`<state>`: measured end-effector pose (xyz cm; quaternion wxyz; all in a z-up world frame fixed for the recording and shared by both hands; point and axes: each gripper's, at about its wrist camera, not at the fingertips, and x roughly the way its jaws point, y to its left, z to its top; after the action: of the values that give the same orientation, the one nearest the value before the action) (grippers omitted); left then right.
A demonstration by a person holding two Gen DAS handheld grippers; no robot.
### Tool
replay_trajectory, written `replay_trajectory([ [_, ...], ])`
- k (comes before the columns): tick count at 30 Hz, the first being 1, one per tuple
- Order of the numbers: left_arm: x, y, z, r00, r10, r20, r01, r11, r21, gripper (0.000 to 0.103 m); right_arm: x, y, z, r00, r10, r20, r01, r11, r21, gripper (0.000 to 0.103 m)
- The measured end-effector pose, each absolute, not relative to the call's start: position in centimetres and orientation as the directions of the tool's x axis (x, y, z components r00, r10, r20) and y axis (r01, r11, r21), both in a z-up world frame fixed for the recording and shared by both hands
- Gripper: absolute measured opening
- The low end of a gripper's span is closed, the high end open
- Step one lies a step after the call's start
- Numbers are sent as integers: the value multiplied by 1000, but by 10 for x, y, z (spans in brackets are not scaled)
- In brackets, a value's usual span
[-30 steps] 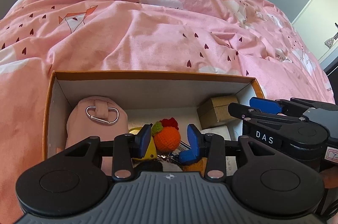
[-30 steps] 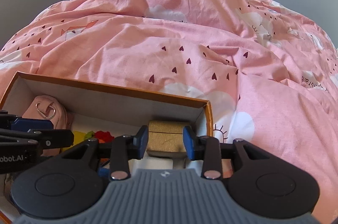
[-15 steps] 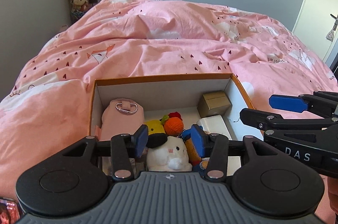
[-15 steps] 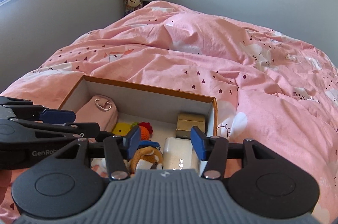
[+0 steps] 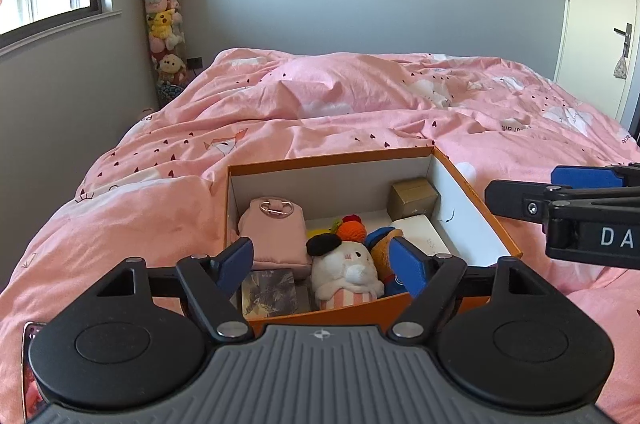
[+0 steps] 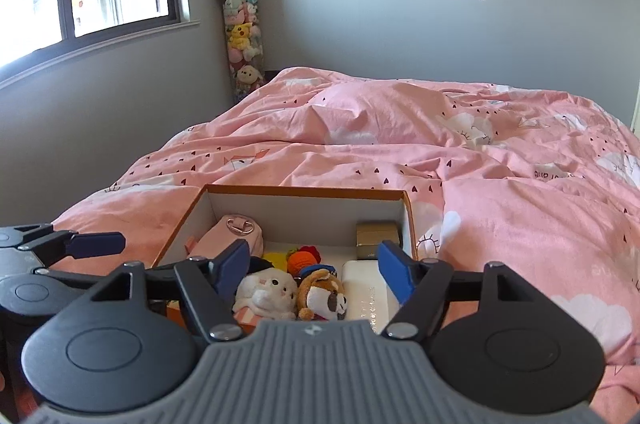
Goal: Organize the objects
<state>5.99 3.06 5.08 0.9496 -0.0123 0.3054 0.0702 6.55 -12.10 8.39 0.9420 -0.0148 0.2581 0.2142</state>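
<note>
Pink bedding carries your work: your left gripper and right gripper both hang released, empty, before the box, toys inside; beyond, a plush column by the wall

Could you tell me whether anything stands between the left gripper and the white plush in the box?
Nothing visible does. The left gripper is open and empty, and the white plush lies uncovered near the front of the box. A pink pouch and a brown plush flank it closely.
</note>
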Motion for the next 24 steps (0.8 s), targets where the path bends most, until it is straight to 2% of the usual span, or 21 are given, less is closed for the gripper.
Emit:
replay_trajectory([
  [5, 56, 32, 41, 793, 132, -594, -156, 988, 11, 90, 53, -127, 72, 793, 361, -490, -360, 928, 101, 80],
  [24, 60, 43, 14, 730, 162, -664, -194, 981, 25, 90, 61, -111, 32, 770, 303, -562, -338, 940, 45, 87],
])
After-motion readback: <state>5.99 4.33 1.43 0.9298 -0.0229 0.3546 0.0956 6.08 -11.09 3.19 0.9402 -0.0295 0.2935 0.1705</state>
